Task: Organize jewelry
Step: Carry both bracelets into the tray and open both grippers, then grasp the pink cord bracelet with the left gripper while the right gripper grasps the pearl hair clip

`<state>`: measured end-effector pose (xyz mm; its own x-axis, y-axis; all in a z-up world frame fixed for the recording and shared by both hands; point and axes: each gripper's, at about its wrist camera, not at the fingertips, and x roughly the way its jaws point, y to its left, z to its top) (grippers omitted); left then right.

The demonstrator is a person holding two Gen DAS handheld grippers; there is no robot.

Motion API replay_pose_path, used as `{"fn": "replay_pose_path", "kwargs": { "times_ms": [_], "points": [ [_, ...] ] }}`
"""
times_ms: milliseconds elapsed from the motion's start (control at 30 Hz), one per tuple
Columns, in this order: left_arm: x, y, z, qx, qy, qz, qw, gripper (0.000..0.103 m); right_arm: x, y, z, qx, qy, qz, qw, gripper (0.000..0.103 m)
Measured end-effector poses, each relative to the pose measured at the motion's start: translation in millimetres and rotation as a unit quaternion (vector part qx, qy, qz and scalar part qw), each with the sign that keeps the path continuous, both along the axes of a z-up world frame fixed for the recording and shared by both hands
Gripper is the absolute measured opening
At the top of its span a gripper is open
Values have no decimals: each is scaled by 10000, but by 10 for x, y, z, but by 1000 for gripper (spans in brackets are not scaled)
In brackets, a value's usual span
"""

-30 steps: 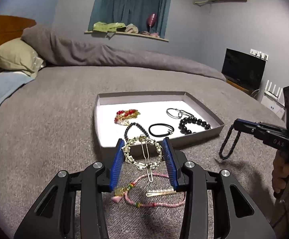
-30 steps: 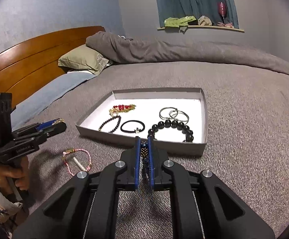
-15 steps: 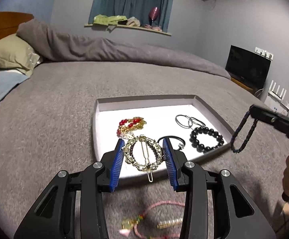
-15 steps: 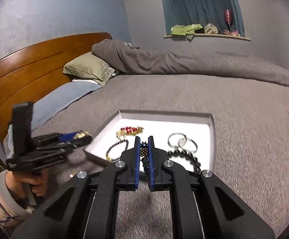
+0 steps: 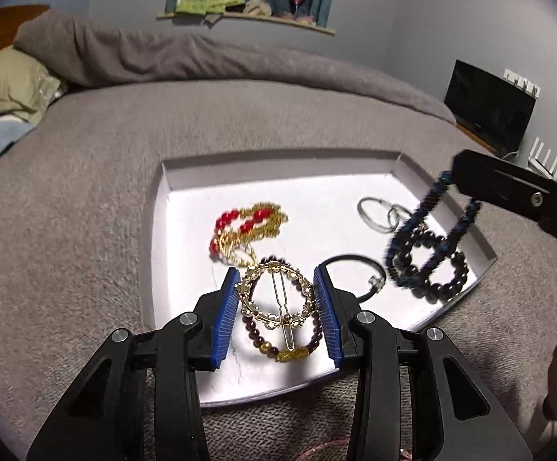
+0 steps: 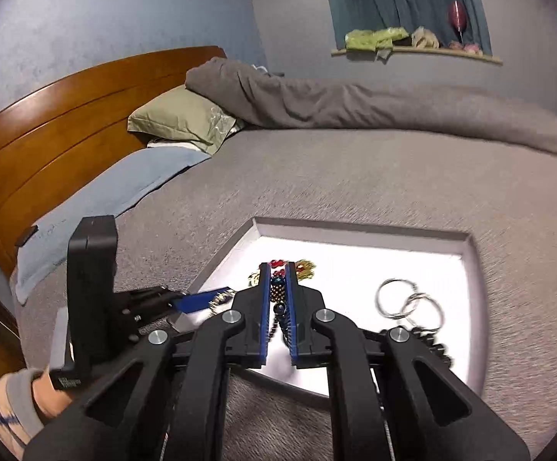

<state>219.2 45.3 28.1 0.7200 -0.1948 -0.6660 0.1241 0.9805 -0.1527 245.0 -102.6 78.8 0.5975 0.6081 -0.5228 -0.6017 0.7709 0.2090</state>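
Observation:
My left gripper (image 5: 277, 278) is shut on a round gold hair clip (image 5: 277, 296) and holds it over the near part of the white tray (image 5: 155, 230). My right gripper (image 6: 278, 272) is shut on a dark blue bead bracelet (image 5: 428, 230), which hangs over the tray's right side. In the tray lie a red and gold necklace (image 5: 247, 230), a dark red bead bracelet (image 5: 257, 336), a black hair tie (image 5: 359, 272), silver rings (image 5: 378, 215) and a black bead bracelet (image 5: 447, 280).
The tray sits on a grey bed cover (image 5: 86, 192). A pink bracelet (image 5: 316, 451) lies on the cover just in front of the tray. A pillow (image 6: 186, 119) and a wooden headboard (image 6: 47, 134) stand at the far left.
Both grippers have moved forward from the bed cover to above the tray, each still holding its piece. The pink bracelet on the cover has dropped almost out of the left wrist view.

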Motion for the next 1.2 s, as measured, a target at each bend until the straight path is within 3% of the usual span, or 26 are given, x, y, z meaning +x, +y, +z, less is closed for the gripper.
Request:
{"fn": "replay_pose_path", "kwargs": {
  "times_ms": [167,500,600,633,733,900,1200],
  "points": [
    [30,52,-49,-114,146,33,9998,41,205,177,-220,-164,351,29,9992,8],
    [-257,140,21,-170,-218,71,9996,66,564,363,-393,-882,451,-227,9948,8],
    [-371,201,53,-246,-354,124,9990,71,567,321,-414,-925,426,-302,9943,12],
    [-424,232,64,-301,-423,131,9986,71,557,298,-416,-916,418,-312,9944,18],
    [-563,300,88,-329,-568,206,9976,75,421,214,-392,-801,305,-276,9959,33],
    [-745,421,61,-461,-609,318,9966,76,71,77,-351,-739,-8,-195,9971,33],
    [-984,429,-71,-444,-522,218,9974,76,-452,-170,-378,-508,-104,-85,9986,34]
  ]
}}
